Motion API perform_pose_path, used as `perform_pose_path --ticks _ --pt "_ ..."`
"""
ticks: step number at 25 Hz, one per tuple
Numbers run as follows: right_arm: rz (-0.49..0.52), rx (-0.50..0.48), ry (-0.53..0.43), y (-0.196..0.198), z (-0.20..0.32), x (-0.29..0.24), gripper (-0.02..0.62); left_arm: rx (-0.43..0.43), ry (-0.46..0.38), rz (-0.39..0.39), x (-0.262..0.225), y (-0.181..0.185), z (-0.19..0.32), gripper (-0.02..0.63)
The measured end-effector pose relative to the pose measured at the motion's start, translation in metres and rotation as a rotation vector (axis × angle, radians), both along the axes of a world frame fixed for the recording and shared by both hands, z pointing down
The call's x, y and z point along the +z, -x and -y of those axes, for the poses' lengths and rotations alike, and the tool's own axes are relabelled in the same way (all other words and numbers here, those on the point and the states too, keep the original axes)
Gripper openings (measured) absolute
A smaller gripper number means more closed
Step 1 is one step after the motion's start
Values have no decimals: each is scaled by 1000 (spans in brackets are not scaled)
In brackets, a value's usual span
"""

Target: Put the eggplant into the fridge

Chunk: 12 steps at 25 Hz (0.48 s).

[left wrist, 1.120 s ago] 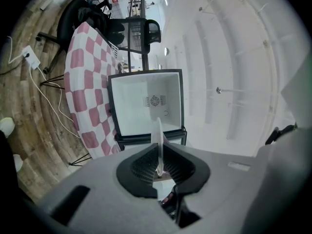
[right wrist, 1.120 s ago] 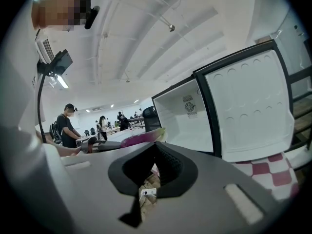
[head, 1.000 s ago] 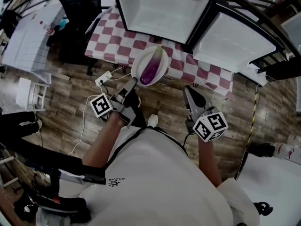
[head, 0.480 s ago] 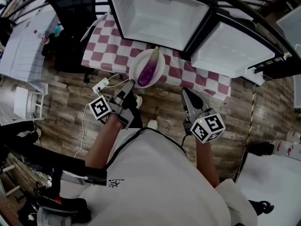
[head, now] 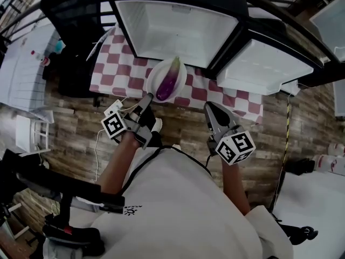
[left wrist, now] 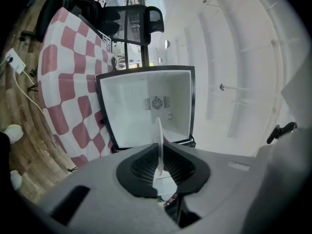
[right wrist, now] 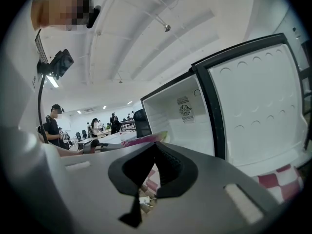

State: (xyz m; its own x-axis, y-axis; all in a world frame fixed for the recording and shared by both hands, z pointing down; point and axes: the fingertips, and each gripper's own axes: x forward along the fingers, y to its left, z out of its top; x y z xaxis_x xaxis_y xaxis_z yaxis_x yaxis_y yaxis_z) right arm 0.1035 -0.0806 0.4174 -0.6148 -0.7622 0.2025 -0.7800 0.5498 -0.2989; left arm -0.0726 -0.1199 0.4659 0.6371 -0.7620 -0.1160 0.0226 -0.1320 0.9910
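Note:
A purple eggplant [head: 168, 81] lies on a white plate [head: 153, 83]. My left gripper [head: 147, 97] is shut on the plate's near rim and holds it over the front edge of the checkered table [head: 116, 63]. In the left gripper view the plate [left wrist: 158, 135] shows edge-on between the pads. The small fridge [head: 178, 28] stands open on the table just behind the plate, its door [head: 267, 66] swung to the right. My right gripper [head: 208, 108] hangs shut and empty to the right of the plate. In the right gripper view the eggplant [right wrist: 146, 139] shows past the shut gripper [right wrist: 156, 147], in front of the fridge [right wrist: 180, 116].
A black office chair [head: 73, 15] stands left of the table. A white power strip [head: 112, 108] and cable lie on the wooden floor below the table edge. A white table [head: 24, 63] stands at far left. People stand in the background [right wrist: 51, 123].
Both grippers and the plate with the eggplant have moved closer to the open fridge; the plate now sits over the table edge. The grip is unchanged.

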Motion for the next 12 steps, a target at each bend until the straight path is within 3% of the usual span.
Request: perform_pose_path --ticks 12 --pt "-8 94 -1 8 52 -4 6 98 4 -2 6 -3 70 35"
